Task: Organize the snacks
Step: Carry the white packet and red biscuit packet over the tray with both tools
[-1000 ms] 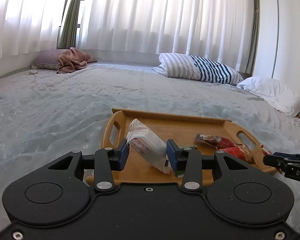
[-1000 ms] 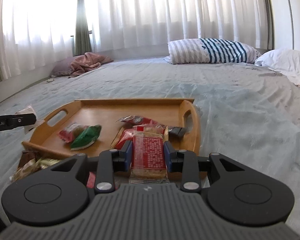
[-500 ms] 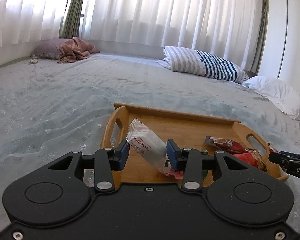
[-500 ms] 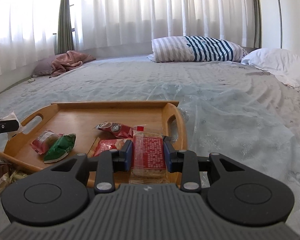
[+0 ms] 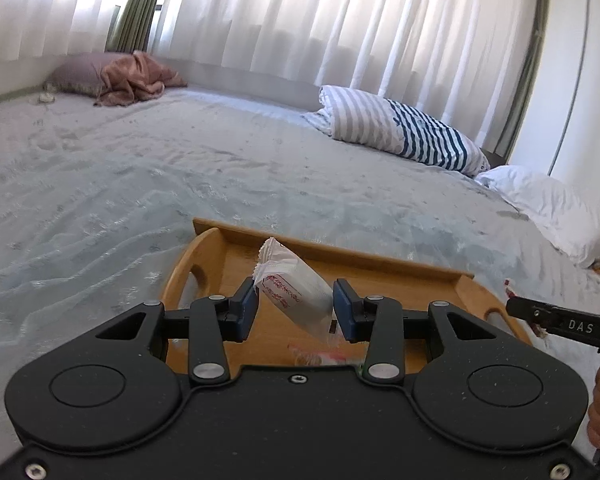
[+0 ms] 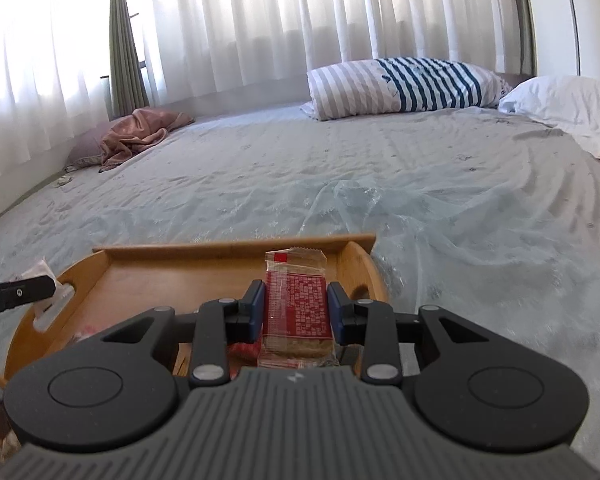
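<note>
Now both grips are full. The left gripper [image 5: 294,309] is clamped on a white packet [image 5: 296,294] with red print, which sits tilted between the jaws, its crimped end poking up and forward past the pads. The right gripper [image 6: 295,312] is clamped on a red-printed clear wrapper [image 6: 295,310] held upright, with its top seal standing above the jaws and its lower end hanging behind them.

What has changed over the last second is the ground beneath the jaws, not the grip. Both packets sit just as they did, while the wooden tray [image 5: 364,258] has slid nearer and lower in each view. Its far rim now lies just beyond the left jaws, and in the right wrist view the tray [image 6: 228,249] spreads below and ahead of the right jaws. The loose snacks on its floor, plain to see a second ago, are now mostly hidden under the gripper bodies; only a pinkish wrapper [image 5: 320,358] peeks out below the left jaws.

I judge both hands have carried their packets over the tray, so setting them down is likely the next step. Beyond the tray lie only the rumpled bedspread [image 6: 340,184] and the pillows.
</note>
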